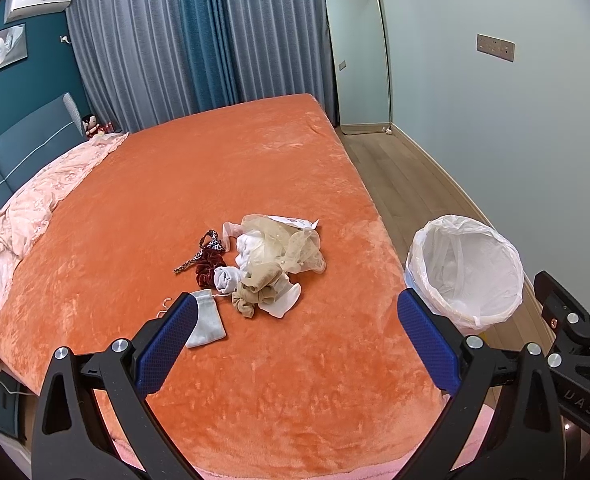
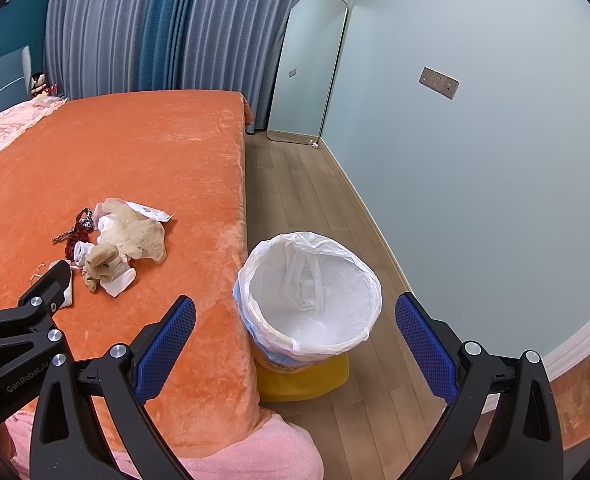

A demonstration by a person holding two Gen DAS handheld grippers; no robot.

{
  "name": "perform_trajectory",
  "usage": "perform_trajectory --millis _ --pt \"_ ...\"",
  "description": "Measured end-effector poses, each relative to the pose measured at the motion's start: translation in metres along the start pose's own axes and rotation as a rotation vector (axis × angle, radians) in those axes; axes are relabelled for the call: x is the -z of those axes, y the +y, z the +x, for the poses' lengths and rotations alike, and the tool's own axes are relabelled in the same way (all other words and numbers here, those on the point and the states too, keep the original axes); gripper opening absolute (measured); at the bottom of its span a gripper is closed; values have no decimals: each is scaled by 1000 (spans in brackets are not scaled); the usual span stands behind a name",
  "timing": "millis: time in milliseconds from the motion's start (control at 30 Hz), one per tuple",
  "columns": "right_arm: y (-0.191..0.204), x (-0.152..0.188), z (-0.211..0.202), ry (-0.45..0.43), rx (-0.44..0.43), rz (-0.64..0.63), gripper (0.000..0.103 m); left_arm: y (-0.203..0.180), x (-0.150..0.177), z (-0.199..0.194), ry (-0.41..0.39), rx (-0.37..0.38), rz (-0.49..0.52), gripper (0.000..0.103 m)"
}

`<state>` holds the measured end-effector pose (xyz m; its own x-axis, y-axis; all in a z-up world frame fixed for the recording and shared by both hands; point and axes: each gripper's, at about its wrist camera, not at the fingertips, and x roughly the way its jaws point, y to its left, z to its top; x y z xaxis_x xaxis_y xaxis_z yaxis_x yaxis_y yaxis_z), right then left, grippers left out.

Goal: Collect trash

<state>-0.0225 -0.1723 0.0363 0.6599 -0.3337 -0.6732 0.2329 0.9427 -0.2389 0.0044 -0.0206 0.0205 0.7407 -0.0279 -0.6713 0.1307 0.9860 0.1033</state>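
Note:
A pile of small items (image 1: 263,264) (image 2: 115,244) lies on the orange bedspread (image 1: 215,168) (image 2: 135,148): white and beige socks, sheer netting, a white wrapper, a dark red scrunchie (image 1: 207,266) and a leopard band. A grey pouch (image 1: 207,318) lies nearest me. The bin (image 1: 465,268) (image 2: 309,300), lined with a white bag, stands on a yellow stool by the bed's right edge. My left gripper (image 1: 295,320) hovers open just short of the pile, holding nothing. My right gripper (image 2: 295,320) hangs open in front of the bin, also holding nothing.
A pink quilt (image 1: 27,216) is bunched at the bed's left by the blue headboard. Wooden floor (image 2: 295,192) runs between the bed and the pale wall, with a leaning mirror (image 1: 359,56) in the far corner. Curtains hang behind the bed.

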Motion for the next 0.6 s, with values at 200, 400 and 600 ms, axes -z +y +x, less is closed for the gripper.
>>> perform_trajectory --millis 200,400,600 --pt "-1 0 0 0 1 2 96 0 3 0 -1 2 -1 95" --pt "-1 0 1 -1 1 2 96 0 5 0 -3 3 -1 95" --pt "-2 2 2 -6 5 18 96 0 5 0 -4 5 0 95"
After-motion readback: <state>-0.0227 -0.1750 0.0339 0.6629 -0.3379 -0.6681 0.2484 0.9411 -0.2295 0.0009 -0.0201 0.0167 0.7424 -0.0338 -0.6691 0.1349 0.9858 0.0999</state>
